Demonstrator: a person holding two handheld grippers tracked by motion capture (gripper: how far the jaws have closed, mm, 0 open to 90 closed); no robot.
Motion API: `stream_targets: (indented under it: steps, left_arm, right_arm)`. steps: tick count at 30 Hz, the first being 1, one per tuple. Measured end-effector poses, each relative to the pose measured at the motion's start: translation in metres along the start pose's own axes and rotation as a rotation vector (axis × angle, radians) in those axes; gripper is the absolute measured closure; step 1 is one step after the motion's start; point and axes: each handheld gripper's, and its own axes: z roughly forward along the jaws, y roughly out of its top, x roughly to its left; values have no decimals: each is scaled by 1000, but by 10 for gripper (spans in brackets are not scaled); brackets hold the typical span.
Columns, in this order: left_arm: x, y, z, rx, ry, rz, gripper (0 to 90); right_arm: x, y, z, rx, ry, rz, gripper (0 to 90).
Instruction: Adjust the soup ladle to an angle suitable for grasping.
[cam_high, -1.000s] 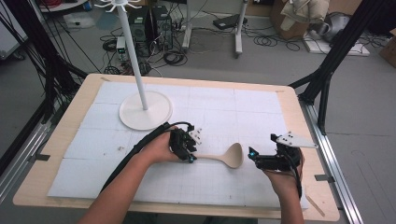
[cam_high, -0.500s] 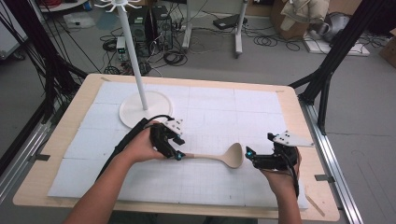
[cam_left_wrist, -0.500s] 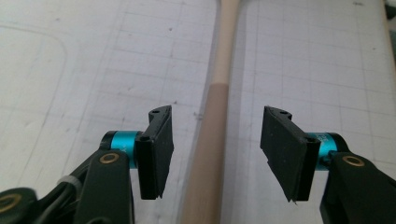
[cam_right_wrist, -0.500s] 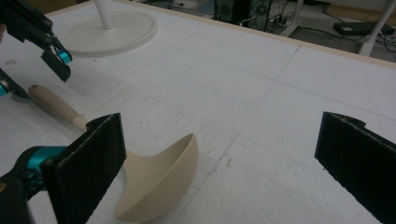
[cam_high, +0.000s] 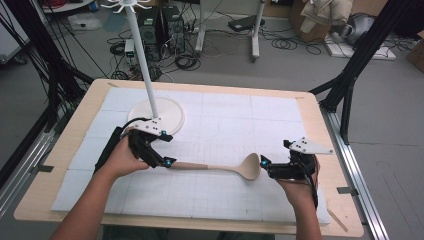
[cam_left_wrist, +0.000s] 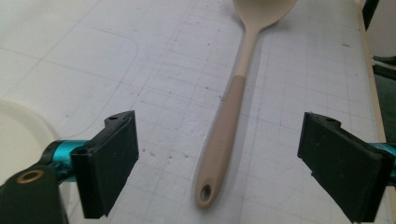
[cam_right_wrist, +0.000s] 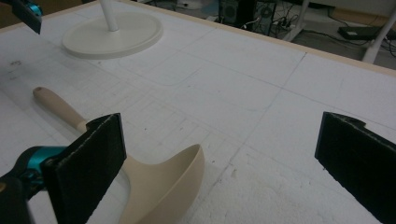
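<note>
No brand, label or writing can be read on anything here. The one hollow thing is the bowl of the ladle (cam_high: 220, 166), and it holds nothing; in the right gripper view the beige bowl (cam_right_wrist: 168, 186) sits open side up, tipped a little, on the white mat.

The ladle lies flat on the white gridded mat (cam_high: 225, 120) that covers the wooden surface (cam_high: 320, 120), near the person's edge. Its brown handle end points toward the left tongs (cam_high: 167, 162) and its bowl toward the right tongs (cam_high: 262, 164).

The left tongs have just been opening, and they now stand wide apart. In the left gripper view the handle end of the ladle (cam_left_wrist: 219, 154), with its small hanging hole, lies on the mat between the two black pads, clear of both. The left tongs (cam_left_wrist: 219, 168) hold nothing.

The right tongs (cam_right_wrist: 224, 163) are also wide apart and hold nothing. In the right gripper view one pad stands in front of the neck of the ladle, where handle meets bowl; whether it touches the ladle I cannot tell. The other pad hangs well off to the side over bare mat.

A white stand (cam_high: 156, 116) with a round base and a tall thin pole rests on the far left part of the mat, just beyond the left hand (cam_high: 122, 157). The right hand (cam_high: 297, 187) grips its tool near the right edge of the mat.
</note>
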Motion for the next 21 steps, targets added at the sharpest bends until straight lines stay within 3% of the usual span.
stream_targets:
  steps: [9,21]
  left_arm:
    - [-7,-17,-20,-79,64,-26,17]
    - [-15,-37,-50,-184,129,-67,17]
  right_arm:
    - [1,3,-1,-2,1,-10,7]
    - [2,12,-1,-8,25,-29,7]
